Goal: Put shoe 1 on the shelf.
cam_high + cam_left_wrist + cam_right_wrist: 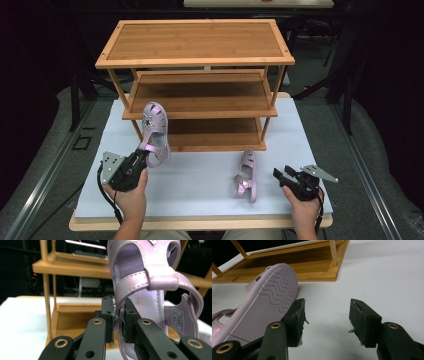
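Observation:
My left gripper (144, 152) is shut on a pink sandal (156, 131) and holds it in the air, toe up, in front of the wooden rack (195, 60). In the left gripper view the jaws pinch the sandal's (150, 290) side strap at my left gripper (119, 315). A second pink sandal (247, 176) lies on its side on the white table top (200, 175). My right gripper (280, 174) rests just right of it, open and empty. In the right gripper view this sandal's sole (265, 303) sits beside the left jaw of my right gripper (327, 322).
The three-tier bamboo rack stands at the back of the table, its shelves bare. Its lowest shelf (210, 132) is just behind the raised sandal. The table's front edge (200, 222) runs close to both hands. Dark floor and metal frames surround the table.

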{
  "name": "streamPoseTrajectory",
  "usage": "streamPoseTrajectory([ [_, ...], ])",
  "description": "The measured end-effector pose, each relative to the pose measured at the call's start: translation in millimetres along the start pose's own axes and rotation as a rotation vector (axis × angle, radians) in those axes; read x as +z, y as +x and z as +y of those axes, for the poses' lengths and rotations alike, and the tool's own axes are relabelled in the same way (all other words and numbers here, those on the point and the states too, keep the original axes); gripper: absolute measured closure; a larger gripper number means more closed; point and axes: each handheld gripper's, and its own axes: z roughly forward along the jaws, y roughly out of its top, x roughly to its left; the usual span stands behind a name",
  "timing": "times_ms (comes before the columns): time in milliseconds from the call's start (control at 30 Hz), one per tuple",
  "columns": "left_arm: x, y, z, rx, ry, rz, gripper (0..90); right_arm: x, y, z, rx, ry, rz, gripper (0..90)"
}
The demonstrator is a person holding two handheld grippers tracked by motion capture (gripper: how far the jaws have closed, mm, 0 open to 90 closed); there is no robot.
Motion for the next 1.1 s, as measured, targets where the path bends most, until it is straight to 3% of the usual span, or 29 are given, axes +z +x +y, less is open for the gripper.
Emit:
streamPoseTrajectory([
  [100,1.2,-0.7,3.0,-0.025,-0.042,0.027,82.9,0.9,-0.1,-0.7,0.002,0.001,0.001,46.3],
  [200,2.9,-1.6,6.8,-0.02,-0.069,0.053,82.9,0.1,-0.2,-0.4,0.003,0.007,-0.002,46.3],
  [300,5.8,-2.6,12.9,-0.017,-0.088,0.081,82.9,-0.5,-1.2,-0.7,0.02,-0.01,0.001,46.3],
  [467,16.3,-6.3,26.2,-0.034,-0.105,0.124,82.9,-5.5,1.0,2.0,0.004,-0.044,-0.013,46.3],
  [867,36.6,-16.7,48.4,-0.027,-0.121,0.149,82.9,-6.9,0.9,2.3,0.011,-0.069,-0.013,46.4],
  [1100,49.0,-14.8,59.5,-0.049,-0.134,0.148,82.9,-8.8,-1.1,2.7,0.016,-0.068,-0.016,46.5],
])
